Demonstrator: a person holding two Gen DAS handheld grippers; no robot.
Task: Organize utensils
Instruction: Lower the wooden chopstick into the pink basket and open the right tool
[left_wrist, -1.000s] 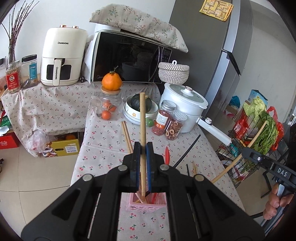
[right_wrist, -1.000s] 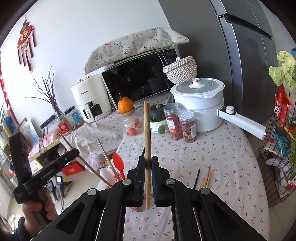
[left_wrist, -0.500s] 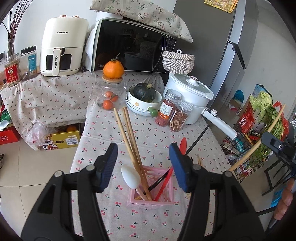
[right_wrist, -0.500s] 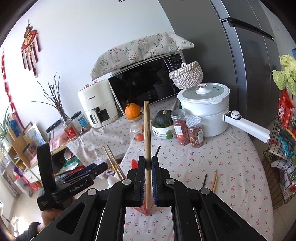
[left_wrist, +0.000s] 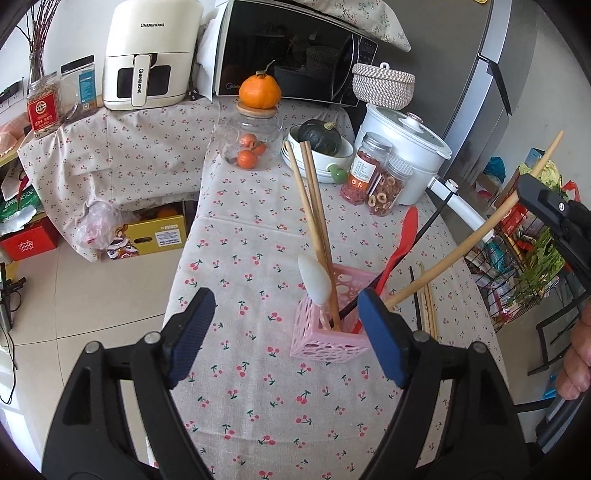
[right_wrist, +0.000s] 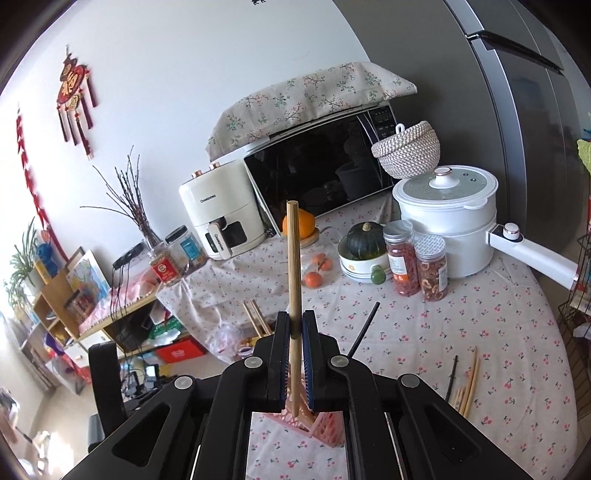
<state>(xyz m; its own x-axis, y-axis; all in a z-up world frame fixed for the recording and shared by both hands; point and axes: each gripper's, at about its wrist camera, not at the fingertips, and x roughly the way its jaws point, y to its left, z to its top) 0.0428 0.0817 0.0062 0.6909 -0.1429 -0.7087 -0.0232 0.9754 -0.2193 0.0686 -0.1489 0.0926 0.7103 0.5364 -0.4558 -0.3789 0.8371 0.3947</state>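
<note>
A pink perforated utensil holder (left_wrist: 325, 332) stands on the cherry-print table. It holds two wooden chopsticks (left_wrist: 314, 214), a white spoon (left_wrist: 314, 282), a red spoon (left_wrist: 400, 240) and a black chopstick. My left gripper (left_wrist: 286, 334) is open and empty, just in front of the holder. My right gripper (right_wrist: 294, 325) is shut on a wooden chopstick (right_wrist: 293, 266). That chopstick (left_wrist: 476, 232) slants down with its tip at the holder's right rim. The holder (right_wrist: 317, 421) shows partly behind the right fingers.
Loose wooden and black chopsticks (right_wrist: 467, 384) lie on the table right of the holder. Behind stand two jars (left_wrist: 373, 181), a white pot (left_wrist: 402, 147), a bowl with a squash (left_wrist: 317, 147), a glass jar of oranges (left_wrist: 251, 144), a microwave and an air fryer.
My left gripper let go of its chopstick, which now stands in the holder, then opened wide and drew back. My right gripper brought its chopstick to the holder.
</note>
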